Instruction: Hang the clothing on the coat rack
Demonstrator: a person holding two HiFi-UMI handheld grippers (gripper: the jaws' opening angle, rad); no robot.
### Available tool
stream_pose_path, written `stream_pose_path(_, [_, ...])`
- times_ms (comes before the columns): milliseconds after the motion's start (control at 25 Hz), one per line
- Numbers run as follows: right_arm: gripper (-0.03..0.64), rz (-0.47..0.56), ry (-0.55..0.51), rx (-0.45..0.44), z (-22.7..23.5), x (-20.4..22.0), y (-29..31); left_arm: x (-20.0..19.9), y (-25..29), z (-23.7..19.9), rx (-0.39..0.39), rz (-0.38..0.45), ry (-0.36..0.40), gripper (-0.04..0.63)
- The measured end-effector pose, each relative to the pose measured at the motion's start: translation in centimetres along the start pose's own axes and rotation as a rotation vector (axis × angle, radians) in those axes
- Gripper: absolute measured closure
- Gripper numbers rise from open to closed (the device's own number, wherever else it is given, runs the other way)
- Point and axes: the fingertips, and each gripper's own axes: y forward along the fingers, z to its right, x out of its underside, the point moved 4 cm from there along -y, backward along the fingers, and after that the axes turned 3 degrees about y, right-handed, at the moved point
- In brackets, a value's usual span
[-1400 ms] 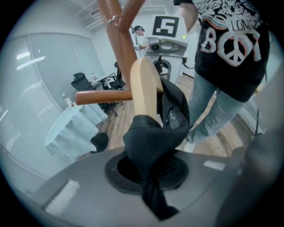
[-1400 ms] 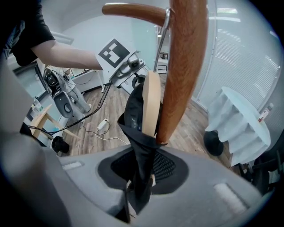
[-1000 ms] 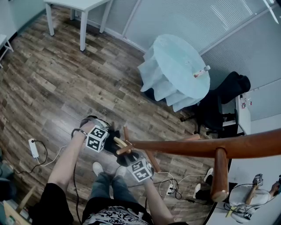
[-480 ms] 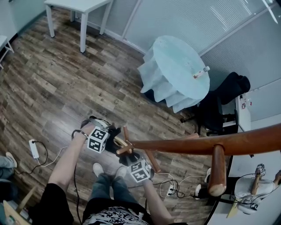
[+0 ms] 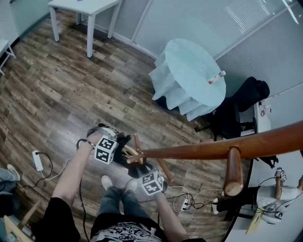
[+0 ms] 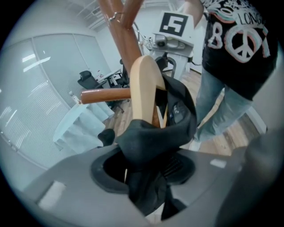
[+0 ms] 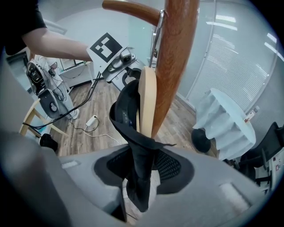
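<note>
Head view, left gripper (image 5: 116, 150) and right gripper (image 5: 146, 171) beside black garment (image 5: 124, 142) on pale wooden hanger (image 5: 129, 151) at reddish-brown coat rack (image 5: 199, 151), left gripper view, jaws just opened, garment between them, right gripper view, jaws likewise parted around garment.

place: office
signs: blind-covered glass partitions (image 5: 189, 19), black swivel chair (image 5: 232, 118), white worktop (image 5: 85, 4)
where: all well beyond the left hand-held gripper (image 5: 118, 146)
</note>
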Motion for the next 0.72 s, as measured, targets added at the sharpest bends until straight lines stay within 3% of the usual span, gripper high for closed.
stream_pose_path(720, [0.451, 0.022, 0.013, 0.009, -0.3, 0.2, -1.6, -0.4, -2.6, 0.7, -0.006, -0.034, -0.049, 0.371])
